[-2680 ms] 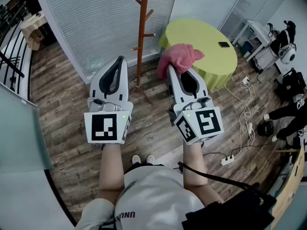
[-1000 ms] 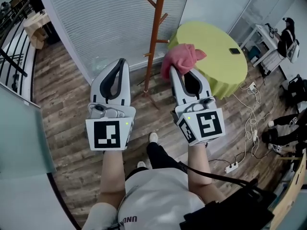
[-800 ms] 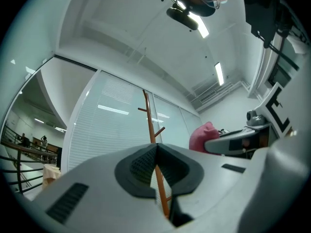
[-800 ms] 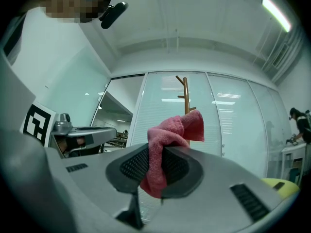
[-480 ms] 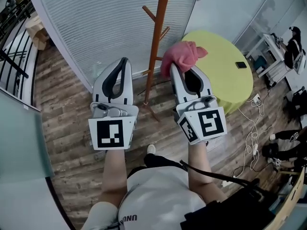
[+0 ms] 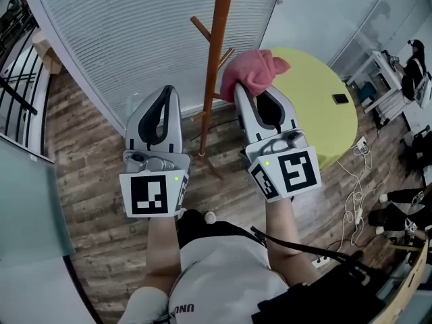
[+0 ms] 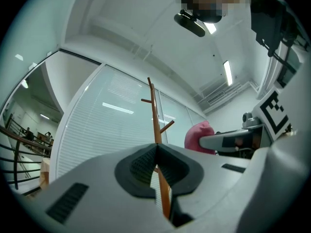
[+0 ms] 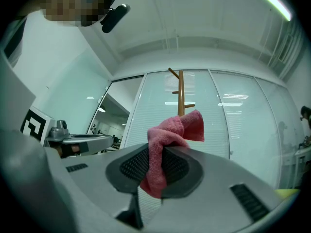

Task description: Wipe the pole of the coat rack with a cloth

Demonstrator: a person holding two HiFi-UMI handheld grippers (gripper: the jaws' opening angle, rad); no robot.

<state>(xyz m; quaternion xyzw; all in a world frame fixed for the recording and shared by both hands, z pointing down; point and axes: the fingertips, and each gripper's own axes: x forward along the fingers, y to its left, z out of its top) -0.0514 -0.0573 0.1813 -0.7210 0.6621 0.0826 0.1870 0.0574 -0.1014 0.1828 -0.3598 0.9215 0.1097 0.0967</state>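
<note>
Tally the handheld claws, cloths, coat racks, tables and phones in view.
Claws: 2, left claw and right claw
Pink cloth: 1
Coat rack: 1
Yellow-green table: 1
Phone: 1
Total: 6

The left forearm (image 6: 159, 243) and right forearm (image 6: 279, 229) reach forward side by side, each with a marker cube at the wrist end. The left hand-held gripper (image 6: 169, 92) points ahead, its jaws pressed together with nothing between them. The right hand-held gripper (image 6: 241, 94), level with it and apart from it, leans slightly inward, its jaws clamped on a pink cloth (image 6: 251, 73) bunched above the tips.
</note>
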